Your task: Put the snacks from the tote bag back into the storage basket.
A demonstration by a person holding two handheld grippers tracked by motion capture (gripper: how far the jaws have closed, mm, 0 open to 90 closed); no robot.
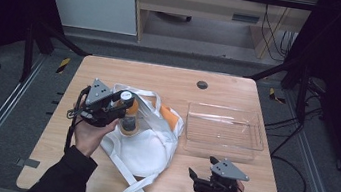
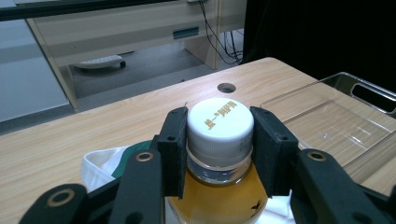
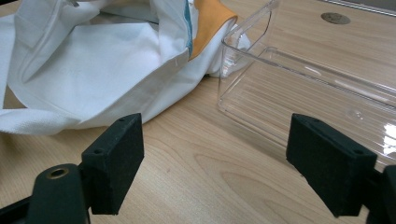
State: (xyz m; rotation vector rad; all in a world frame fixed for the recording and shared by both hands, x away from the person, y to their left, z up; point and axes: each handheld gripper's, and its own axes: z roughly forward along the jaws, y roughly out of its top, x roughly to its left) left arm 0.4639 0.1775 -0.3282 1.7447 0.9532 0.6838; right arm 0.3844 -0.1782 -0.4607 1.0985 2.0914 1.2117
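Note:
My left gripper (image 1: pixel 124 103) is shut on the white cap of a bottle (image 1: pixel 129 119) of orange drink, held upright over a white cloth bag (image 1: pixel 144 145) at the table's middle left. In the left gripper view both pads press the sides of the cap (image 2: pixel 220 122), with the amber bottle (image 2: pixel 219 198) hanging below. My right gripper (image 1: pixel 200 166) rests near the front right of the table, jaws wide open around bare wood. The right gripper view has that gripper (image 3: pixel 231 170) facing the white bag (image 3: pixel 93 70) and a clear plastic tray (image 3: pixel 299 79).
The clear tray (image 1: pixel 255 123) stands empty at the right of the wooden table (image 1: pixel 171 78), which has a round cable hole (image 1: pixel 202 85) near its far edge. The bag's straps (image 1: pixel 137 190) trail toward the front edge. Metal frame rails flank the table.

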